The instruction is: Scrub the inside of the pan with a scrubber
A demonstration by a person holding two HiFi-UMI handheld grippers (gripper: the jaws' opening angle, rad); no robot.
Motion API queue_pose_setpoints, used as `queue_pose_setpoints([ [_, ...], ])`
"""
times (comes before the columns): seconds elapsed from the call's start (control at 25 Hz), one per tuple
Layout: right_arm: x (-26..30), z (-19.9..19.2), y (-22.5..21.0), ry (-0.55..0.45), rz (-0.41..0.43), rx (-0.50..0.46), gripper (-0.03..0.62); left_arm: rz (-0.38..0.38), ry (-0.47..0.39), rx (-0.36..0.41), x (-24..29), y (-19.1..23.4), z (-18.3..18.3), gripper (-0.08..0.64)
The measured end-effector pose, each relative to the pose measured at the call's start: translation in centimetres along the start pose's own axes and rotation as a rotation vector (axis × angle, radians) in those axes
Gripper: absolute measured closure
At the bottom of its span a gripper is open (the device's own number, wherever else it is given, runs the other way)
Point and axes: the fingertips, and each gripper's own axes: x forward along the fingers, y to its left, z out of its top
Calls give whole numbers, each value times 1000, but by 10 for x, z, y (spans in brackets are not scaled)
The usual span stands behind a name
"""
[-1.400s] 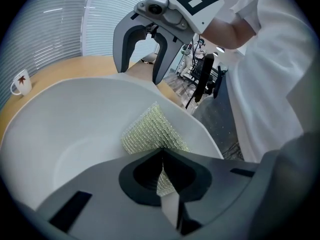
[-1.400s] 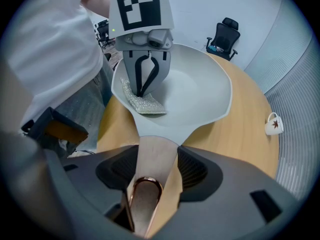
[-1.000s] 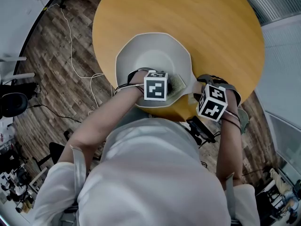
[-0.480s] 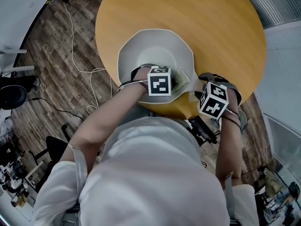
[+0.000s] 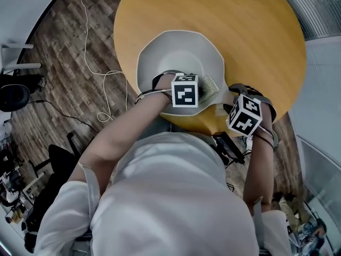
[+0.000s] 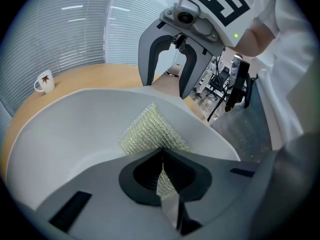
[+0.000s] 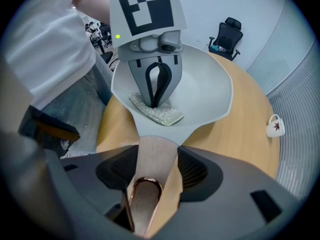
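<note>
From the head view, the pale pan (image 5: 176, 49) sits at the near edge of the round table (image 5: 256, 41) with the mesh scrubber (image 5: 211, 86) against its near right wall, though the marker cubes hide both grips from you. The left gripper view shows the left gripper (image 6: 161, 159) with its fingers pinching that scrubber, which looks light and floppy and likely to fold, so keep a deep bite near its middle. Only the right gripper view shows the right gripper (image 7: 156, 151) with its fingers clamped on the wooden handle (image 7: 155, 171), the sound place to steady a smooth, rigid pan that could skate.
</note>
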Motion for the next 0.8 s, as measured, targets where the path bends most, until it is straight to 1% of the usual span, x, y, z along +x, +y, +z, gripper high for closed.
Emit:
queue_pose_setpoints([
  [0.48, -3, 3, 0, 0, 6, -11, 350, 71, -15, -23, -1, 18, 9, 543],
  [0.68, 2, 4, -1, 2, 10, -16, 350, 76, -11, -20, 3, 26, 7, 543],
  [0.8, 1, 5, 0, 2, 14, -20, 350, 103, -8, -11, 2, 31, 9, 543],
])
